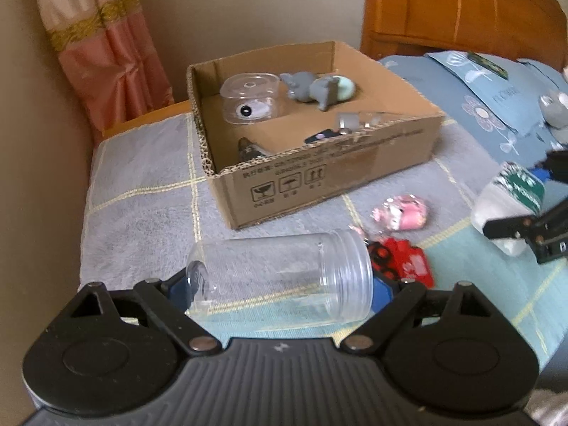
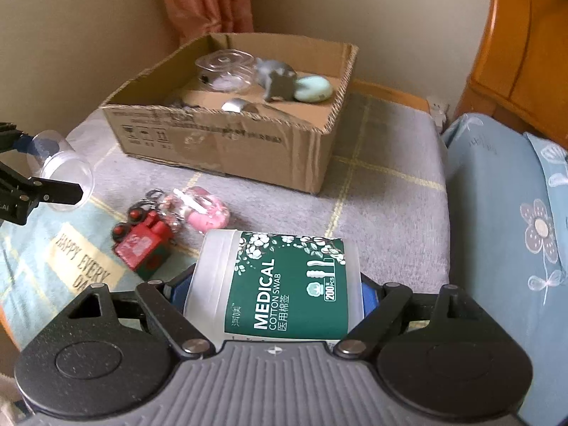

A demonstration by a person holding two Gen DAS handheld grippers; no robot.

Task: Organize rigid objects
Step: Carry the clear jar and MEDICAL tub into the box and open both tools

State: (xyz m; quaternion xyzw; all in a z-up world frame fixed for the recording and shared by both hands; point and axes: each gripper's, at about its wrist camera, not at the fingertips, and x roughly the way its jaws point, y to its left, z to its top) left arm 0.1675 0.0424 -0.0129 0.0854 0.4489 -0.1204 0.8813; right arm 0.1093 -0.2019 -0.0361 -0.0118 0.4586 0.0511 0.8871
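Left gripper (image 1: 284,280) jaws clamp a clear jar (image 1: 284,277); right gripper (image 2: 271,289) jaws clamp a cotton-swab tub (image 2: 280,284).

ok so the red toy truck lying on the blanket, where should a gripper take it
Grip the red truck across its boxy body, coming straight down from above. It lies on the blanket with flat sides showing, and its black wheels sit at one end. The pink toy and key rings crowd its far side, so close the jaws across the body's shorter width, away from them. Both grippers are full now.
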